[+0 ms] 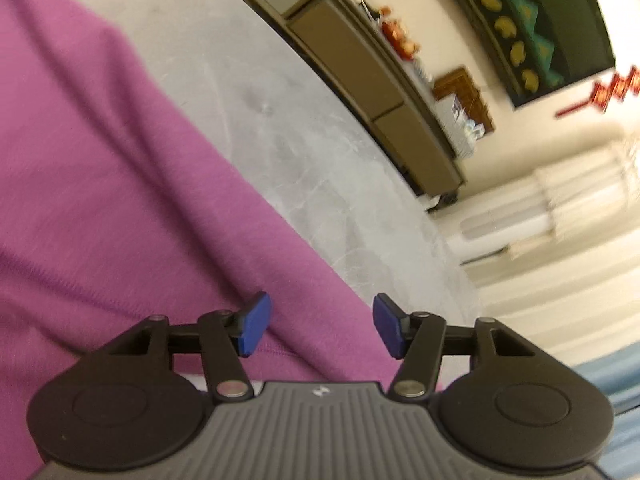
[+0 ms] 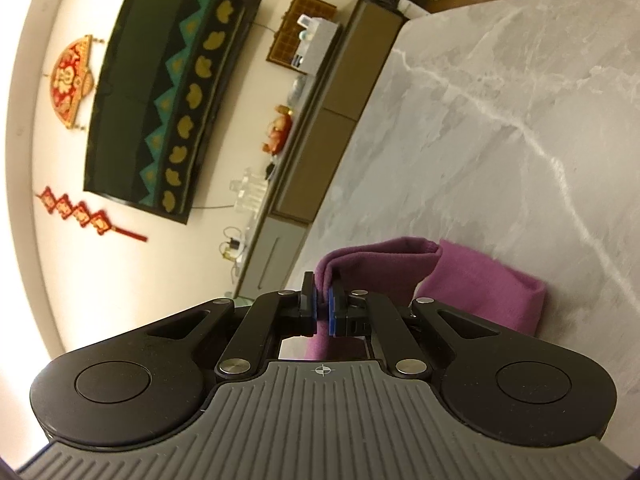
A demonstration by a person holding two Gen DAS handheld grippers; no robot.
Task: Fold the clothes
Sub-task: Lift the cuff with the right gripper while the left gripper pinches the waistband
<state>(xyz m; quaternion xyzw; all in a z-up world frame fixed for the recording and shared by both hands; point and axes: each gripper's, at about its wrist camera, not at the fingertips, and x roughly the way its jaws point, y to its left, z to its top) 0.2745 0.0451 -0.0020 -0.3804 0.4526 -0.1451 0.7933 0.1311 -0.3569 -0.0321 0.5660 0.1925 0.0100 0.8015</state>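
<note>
on the marble table (image 2: 500, 120), purple garment (image 2: 480, 284) lies angled, right gripper (image 2: 322, 312) pinching it.

Bare marble tabletop (image 2: 500, 128) lies open beyond the purple garment (image 2: 480, 284); a low cabinet (image 2: 332, 112) borders its far edge.

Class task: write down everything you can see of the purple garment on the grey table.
The purple garment is soft, matte knit cloth lying on the grey marbled table, with gentle wrinkles and a stitched hem. The right gripper is shut on a doubled-over edge, lifting it off the rest. The left gripper is open over its hem edge, not pinching it.
</note>
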